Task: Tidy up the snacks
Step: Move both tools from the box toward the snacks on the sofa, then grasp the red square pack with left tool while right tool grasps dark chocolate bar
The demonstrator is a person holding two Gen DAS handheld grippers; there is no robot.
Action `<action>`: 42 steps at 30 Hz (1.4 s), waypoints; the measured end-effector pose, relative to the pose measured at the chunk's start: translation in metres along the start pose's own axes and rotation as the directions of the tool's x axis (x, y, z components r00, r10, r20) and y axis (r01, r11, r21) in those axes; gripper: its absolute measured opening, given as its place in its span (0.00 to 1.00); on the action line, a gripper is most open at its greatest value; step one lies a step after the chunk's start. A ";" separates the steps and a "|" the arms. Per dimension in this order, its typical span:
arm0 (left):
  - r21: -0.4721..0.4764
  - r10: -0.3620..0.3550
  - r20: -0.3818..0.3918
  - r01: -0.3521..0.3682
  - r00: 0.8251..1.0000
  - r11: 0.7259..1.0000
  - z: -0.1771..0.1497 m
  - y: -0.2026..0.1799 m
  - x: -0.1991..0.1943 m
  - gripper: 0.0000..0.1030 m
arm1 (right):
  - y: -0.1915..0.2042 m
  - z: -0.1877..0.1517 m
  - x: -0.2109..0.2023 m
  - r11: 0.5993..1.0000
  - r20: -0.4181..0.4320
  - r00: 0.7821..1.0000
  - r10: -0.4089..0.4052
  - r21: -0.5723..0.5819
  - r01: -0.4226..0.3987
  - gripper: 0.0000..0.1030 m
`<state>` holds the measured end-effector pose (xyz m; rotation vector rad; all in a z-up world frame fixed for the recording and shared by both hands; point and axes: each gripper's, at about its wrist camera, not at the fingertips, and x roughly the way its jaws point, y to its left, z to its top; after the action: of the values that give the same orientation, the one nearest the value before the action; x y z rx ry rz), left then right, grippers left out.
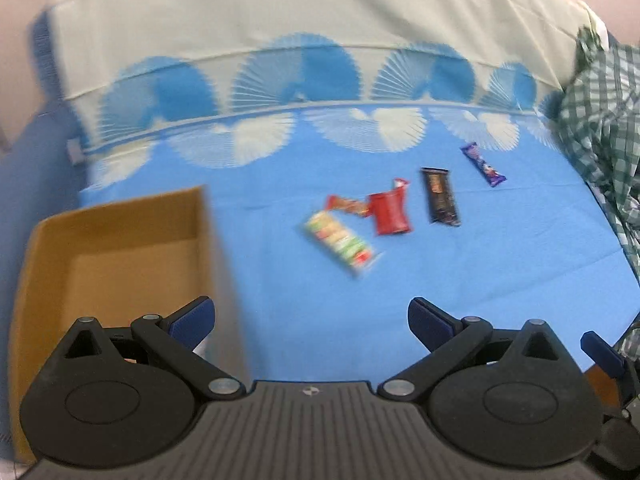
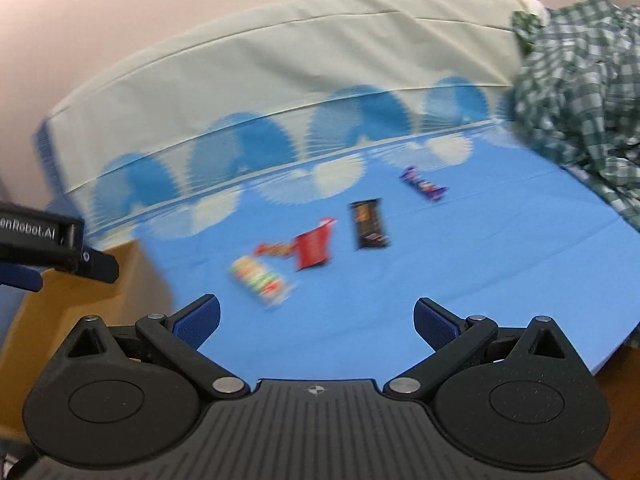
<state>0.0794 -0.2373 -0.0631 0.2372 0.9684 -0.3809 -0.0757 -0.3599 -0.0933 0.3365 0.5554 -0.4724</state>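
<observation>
Several snacks lie on a blue sheet: a clear pack of colourful biscuits (image 1: 340,242) (image 2: 260,278), a red-orange wrapper (image 1: 347,205) (image 2: 275,249), a red pouch (image 1: 390,210) (image 2: 314,250), a dark bar (image 1: 440,197) (image 2: 368,224) and a purple bar (image 1: 483,164) (image 2: 424,184). An open cardboard box (image 1: 120,256) (image 2: 80,308) stands at the left; its inside looks bare. My left gripper (image 1: 311,320) is open and empty at the box's right wall. My right gripper (image 2: 316,320) is open and empty, short of the biscuits.
The blue sheet (image 1: 480,280) covers a bed with a cream, fan-patterned fold (image 1: 280,32) at the back. A green checked cloth (image 1: 600,128) (image 2: 580,80) is heaped at the right. The left gripper's body (image 2: 40,240) shows at the left edge of the right wrist view.
</observation>
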 end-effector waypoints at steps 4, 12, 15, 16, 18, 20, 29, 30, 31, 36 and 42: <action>0.022 -0.058 -0.075 0.059 0.996 0.998 0.041 -0.044 0.085 1.00 | -0.035 0.016 0.063 0.998 0.014 0.998 -0.064 0.003 0.064 0.99; 0.029 -0.043 -0.215 0.051 0.976 0.998 0.082 -0.082 0.247 1.00 | -0.091 0.033 0.218 0.989 -0.021 0.989 -0.143 -0.033 0.142 0.99; -0.004 -0.064 -0.265 0.066 0.962 0.998 0.088 -0.079 0.286 1.00 | -0.095 0.027 0.266 0.988 -0.068 0.990 -0.127 -0.095 0.120 0.99; -0.008 -0.065 -0.266 0.065 0.962 0.998 0.089 -0.079 0.295 1.00 | -0.096 0.025 0.278 0.988 -0.080 0.990 -0.118 -0.105 0.110 0.99; 0.024 -0.048 -0.225 0.054 0.973 0.998 0.091 -0.084 0.301 1.00 | -0.094 0.020 0.302 0.988 -0.098 0.991 -0.094 -0.129 0.081 0.99; 0.017 -0.052 -0.270 0.058 0.961 0.998 0.095 -0.084 0.315 1.00 | -0.092 0.017 0.319 0.988 -0.110 0.992 -0.069 -0.146 0.052 0.99; -0.093 -0.080 -0.265 0.057 0.961 0.994 0.099 -0.058 0.328 0.89 | -0.069 0.022 0.359 0.972 -0.029 0.999 -0.027 -0.233 0.019 0.92; -0.079 -0.075 -0.251 0.057 0.965 0.995 0.098 -0.058 0.324 0.75 | -0.069 0.024 0.359 0.971 -0.021 1.000 -0.013 -0.238 0.008 0.85; -0.056 -0.069 -0.236 0.057 0.969 0.997 0.097 -0.059 0.320 0.52 | -0.068 0.024 0.358 0.969 -0.014 1.000 -0.005 -0.248 0.002 0.65; -0.064 -0.122 -0.241 0.109 0.963 0.992 0.082 -0.056 0.300 0.45 | -0.062 0.015 0.341 0.952 -0.003 1.000 -0.008 -0.306 0.007 0.40; -0.083 -0.173 -0.184 0.160 0.968 0.984 0.057 -0.052 0.242 0.44 | -0.080 -0.004 0.286 0.985 -0.035 0.998 -0.048 -0.167 0.041 0.40</action>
<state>0.2234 -0.3554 -0.2353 0.1326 1.1928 -0.4845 0.0952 -0.5211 -0.2746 0.1742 0.6372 -0.4599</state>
